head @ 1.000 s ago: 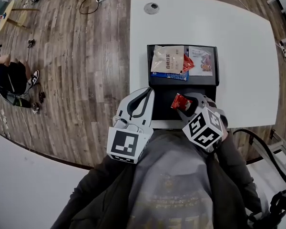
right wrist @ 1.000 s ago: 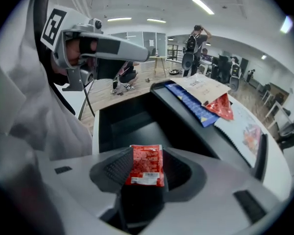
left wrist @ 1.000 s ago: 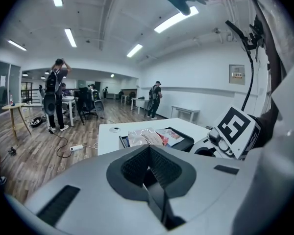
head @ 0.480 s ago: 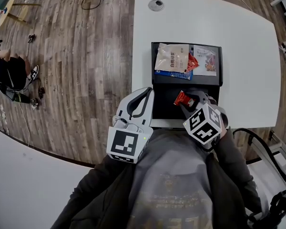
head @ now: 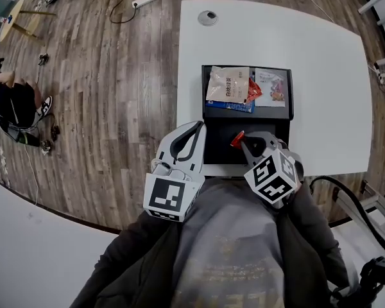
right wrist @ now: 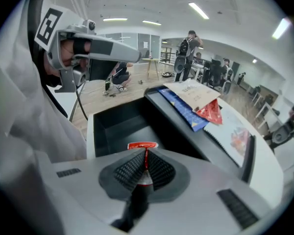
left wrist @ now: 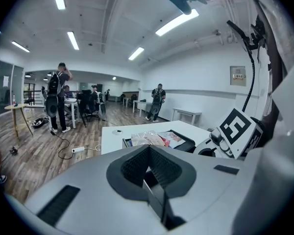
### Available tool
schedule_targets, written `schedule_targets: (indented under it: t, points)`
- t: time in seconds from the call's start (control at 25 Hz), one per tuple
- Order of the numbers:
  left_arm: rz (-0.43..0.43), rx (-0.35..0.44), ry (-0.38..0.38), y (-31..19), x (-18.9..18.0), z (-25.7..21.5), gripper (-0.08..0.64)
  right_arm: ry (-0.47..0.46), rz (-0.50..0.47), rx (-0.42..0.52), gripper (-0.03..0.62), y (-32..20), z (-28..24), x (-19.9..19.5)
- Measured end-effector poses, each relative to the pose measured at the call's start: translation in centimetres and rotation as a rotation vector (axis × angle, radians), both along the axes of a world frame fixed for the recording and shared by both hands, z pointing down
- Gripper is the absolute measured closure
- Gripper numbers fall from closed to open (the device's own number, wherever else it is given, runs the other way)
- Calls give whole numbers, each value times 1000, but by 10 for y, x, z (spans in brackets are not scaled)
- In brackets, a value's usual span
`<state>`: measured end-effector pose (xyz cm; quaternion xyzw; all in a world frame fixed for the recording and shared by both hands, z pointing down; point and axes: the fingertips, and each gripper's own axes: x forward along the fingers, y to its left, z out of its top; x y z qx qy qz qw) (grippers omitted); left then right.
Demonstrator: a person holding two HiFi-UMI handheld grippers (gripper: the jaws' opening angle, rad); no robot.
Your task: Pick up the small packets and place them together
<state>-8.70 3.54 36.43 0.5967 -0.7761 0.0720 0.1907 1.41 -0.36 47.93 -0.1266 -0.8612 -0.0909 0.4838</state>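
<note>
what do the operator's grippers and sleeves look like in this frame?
The left gripper and right gripper are light grey plastic shells tapering to a V, with black ribbed pads. Each carries a white cube with black square markers. A thin white cable loops on the left one. Sleeves are dark grey. The right gripper's jaws are closing on a red packet.

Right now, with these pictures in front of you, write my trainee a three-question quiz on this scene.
1. True or false: the left tongs hold a packet.
2. The packet between the right tongs is: A blue, B red, C white.
3. Which compartment of the black tray holds the other packets?
Key: 1 false, they are shut on nothing. 2 B, those tongs are closing on the red packet. 3 the far one.
</note>
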Motion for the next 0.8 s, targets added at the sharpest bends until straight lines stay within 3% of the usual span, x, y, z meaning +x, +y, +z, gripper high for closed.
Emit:
schedule_targets:
  t: [0.4,0.8]
  points:
    - [7,41,-27,0,2,-16,557,-130,30,8,575,-2,-60,-11]
    - [-20,49,-26,-5,-9,-18,557,-225,199,92,575,-83,-98,-29]
